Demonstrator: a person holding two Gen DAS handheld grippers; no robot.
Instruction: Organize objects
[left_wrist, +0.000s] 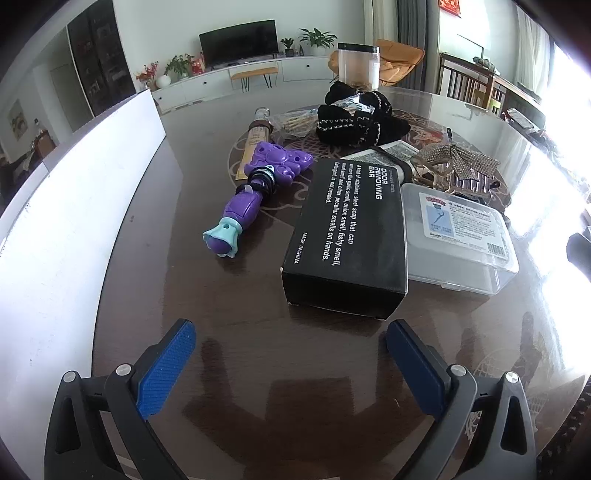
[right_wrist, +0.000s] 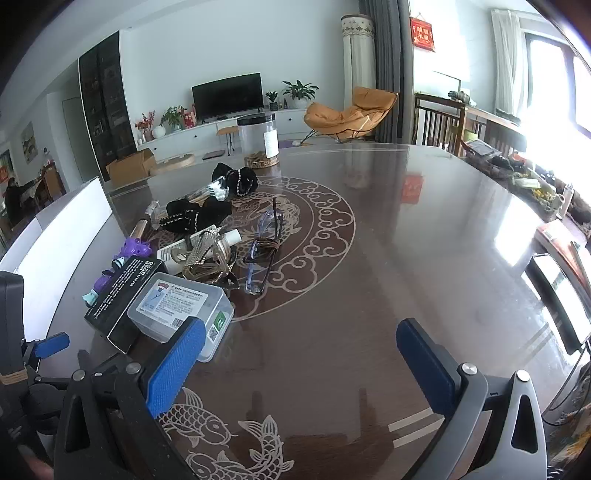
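both tongs stand wide apart and grip nothing. the left tongs (left_wrist: 291, 369) hang over a bare stretch of the dark glossy counter (left_wrist: 240, 369), angled down toward a black box (left_wrist: 347, 240) printed "odor removing bar". touching that box on its right is a clear plastic case (left_wrist: 458, 236) with a label on the lid, and to its left, a little apart, lies a purple toy wand (left_wrist: 251, 195) with a pale blue tip. behind these sit a rhinestone hair clip (left_wrist: 458, 166), a white tube (left_wrist: 391, 151) partly hidden, a brown bottle (left_wrist: 258, 129) lying down, black fabric items (left_wrist: 354, 118) and a clear jar (left_wrist: 358, 66) with a black lid. the right tongs (right_wrist: 301, 362) hover over the counter's fish pattern, their left finger overlapping the clear case in view; eyeglasses (right_wrist: 264, 251) lie on the counter beside the clip.
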